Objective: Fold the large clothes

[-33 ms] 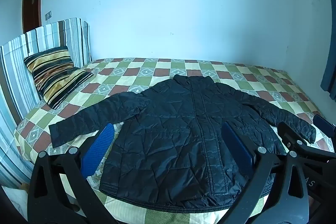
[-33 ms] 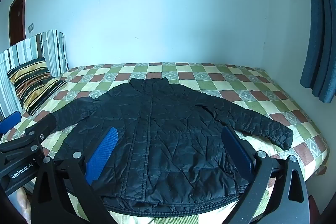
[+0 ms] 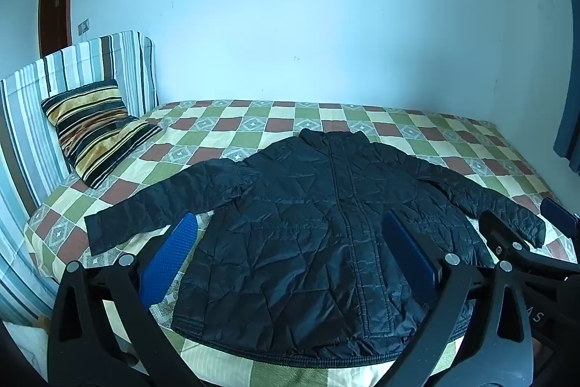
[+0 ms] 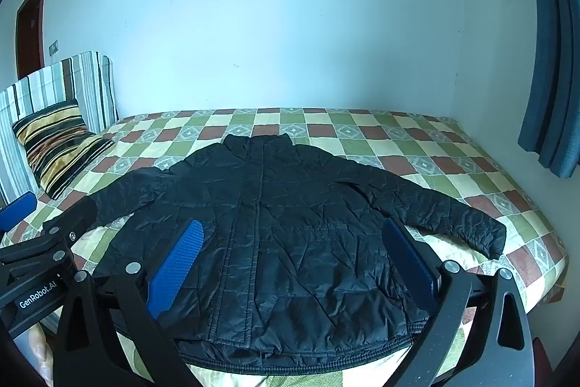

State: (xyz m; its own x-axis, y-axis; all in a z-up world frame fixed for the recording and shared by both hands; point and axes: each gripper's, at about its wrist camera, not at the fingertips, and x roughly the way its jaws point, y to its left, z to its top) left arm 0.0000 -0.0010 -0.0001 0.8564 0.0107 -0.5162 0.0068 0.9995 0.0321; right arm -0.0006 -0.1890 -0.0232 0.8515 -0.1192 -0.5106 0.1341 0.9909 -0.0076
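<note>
Black quilted jacket (image 3: 326, 227) lies flat on the checkered bedspread (image 3: 253, 129), front up, collar twd the far wall, sleeves spread out to both sides, hem at the near bed edge. Left gripper (image 3: 290, 263) hangs above the hem, jaws spread wide, nothing btwn them, not touching fabric. Right gripper (image 4: 290, 263) just beside it, likewise spread wide w/ nothing gripped, over the jacket's lower half. Striped pillow (image 3: 98, 129) far left by the headboard.

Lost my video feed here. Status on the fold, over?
Left gripper and right gripper open, holding nothing. Black jacket flat on the bed, sleeves spread, unfolded. Striped pillow well clear.
</note>
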